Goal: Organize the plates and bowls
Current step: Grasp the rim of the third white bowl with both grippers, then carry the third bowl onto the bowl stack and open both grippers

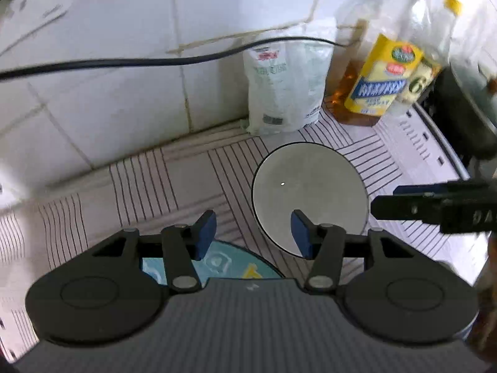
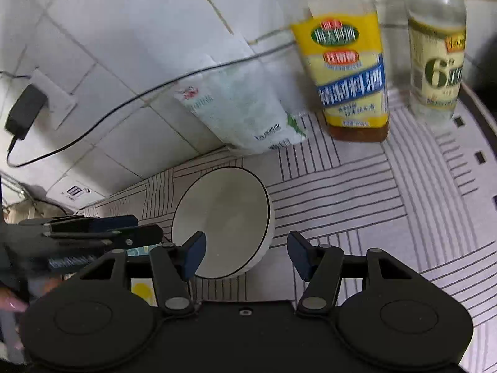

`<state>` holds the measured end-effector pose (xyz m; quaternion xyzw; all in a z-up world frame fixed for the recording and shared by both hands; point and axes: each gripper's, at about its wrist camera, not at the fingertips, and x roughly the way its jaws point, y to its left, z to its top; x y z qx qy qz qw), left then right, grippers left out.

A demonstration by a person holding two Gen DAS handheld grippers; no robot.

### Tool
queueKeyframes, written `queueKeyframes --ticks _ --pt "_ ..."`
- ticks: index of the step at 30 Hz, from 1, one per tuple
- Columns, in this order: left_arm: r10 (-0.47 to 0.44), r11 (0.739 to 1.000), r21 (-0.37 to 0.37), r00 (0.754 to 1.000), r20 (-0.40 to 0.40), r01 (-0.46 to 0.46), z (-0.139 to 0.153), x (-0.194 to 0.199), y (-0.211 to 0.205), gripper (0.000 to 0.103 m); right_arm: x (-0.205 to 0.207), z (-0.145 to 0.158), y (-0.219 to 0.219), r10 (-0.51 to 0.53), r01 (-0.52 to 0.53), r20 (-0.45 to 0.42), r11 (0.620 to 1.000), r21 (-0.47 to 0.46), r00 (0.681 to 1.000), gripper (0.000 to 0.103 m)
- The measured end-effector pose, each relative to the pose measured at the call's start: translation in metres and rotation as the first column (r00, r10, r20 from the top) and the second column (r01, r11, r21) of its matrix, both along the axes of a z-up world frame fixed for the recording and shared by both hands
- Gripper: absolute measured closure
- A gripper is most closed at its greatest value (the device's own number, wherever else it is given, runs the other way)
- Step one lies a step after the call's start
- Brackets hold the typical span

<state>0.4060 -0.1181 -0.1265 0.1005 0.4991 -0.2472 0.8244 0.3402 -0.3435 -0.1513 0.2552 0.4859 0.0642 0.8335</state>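
Left wrist view has the left tool (image 1: 253, 233) hanging over the desk (image 1: 186, 171), which is covered in a white mat with thin dark line patterns. Its blue-padded fingers are spread wide and there's nothing between them. Just ahead of the right-hand finger sits the round white bowl with a thin dark rim (image 1: 307, 195), flat on the mat, and that fingertip overlaps the bowl's near edge in the picture; can't tell if it actually touches. Poking out under the tool body is a light blue plate with cartoon prints (image 1: 217, 264), mostly hidden. The right tool (image 1: 385, 202) comes in from the right side of this view, close to the bowl's rim.

Right wrist view shows the right tool (image 2: 247, 255) also wide open and holding nothing, with the same white bowl (image 2: 223, 217) just in front of its left-hand finger, which overlaps the bowl's lower edge. The left tool (image 2: 146, 230) sticks in from the left, near the bowl.

Further back against the white tiled wall (image 2: 124, 46) there's a white plastic bag with printed text (image 2: 242, 112) leaning on the tiles, a yellow-labelled bottle with amber liquid (image 2: 351, 71), and a clear bottle with a pale label showing a big 6 (image 2: 435, 62). A black cable (image 2: 124, 105) runs along the wall to a black plug in a socket (image 2: 26, 112).
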Motion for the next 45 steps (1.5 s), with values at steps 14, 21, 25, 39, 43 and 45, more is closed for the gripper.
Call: queueKeyframes --ticks 14,21,25,39,43,45 --pt "-0.027 1.000 -0.001 0.992 -0.127 0.027 -0.037 0.034 -0.016 0.050 0.024 -0.037 0.005 -0.043 0.047 -0.082 0.998 0.048 0.996 0.040" --pt "-0.085 0.995 0.031 0.986 -0.142 0.091 -0.045 0.041 -0.028 0.055 0.031 -0.050 0.004 -0.074 0.074 -0.128 0.997 -0.005 0.989 0.069" --pt "-0.113 0.992 0.042 0.984 -0.139 0.120 -0.047 0.039 -0.031 0.077 0.029 -0.054 -0.003 -0.114 0.113 -0.147 0.994 -0.015 0.983 0.092" --pt "-0.026 0.999 -0.036 0.989 -0.145 0.021 -0.032 0.023 -0.030 0.088 0.018 -0.042 -0.005 -0.116 0.112 -0.149 0.993 -0.035 0.982 0.095" --pt "-0.030 0.998 -0.058 0.991 -0.128 0.023 -0.015 0.010 -0.031 0.087 0.003 -0.021 -0.010 -0.107 0.104 -0.106 0.994 -0.033 0.989 0.094" --pt "-0.033 0.997 -0.068 0.993 -0.115 0.025 -0.005 0.002 -0.032 0.087 -0.005 -0.011 -0.013 -0.113 0.112 -0.088 0.994 -0.019 0.990 0.094"
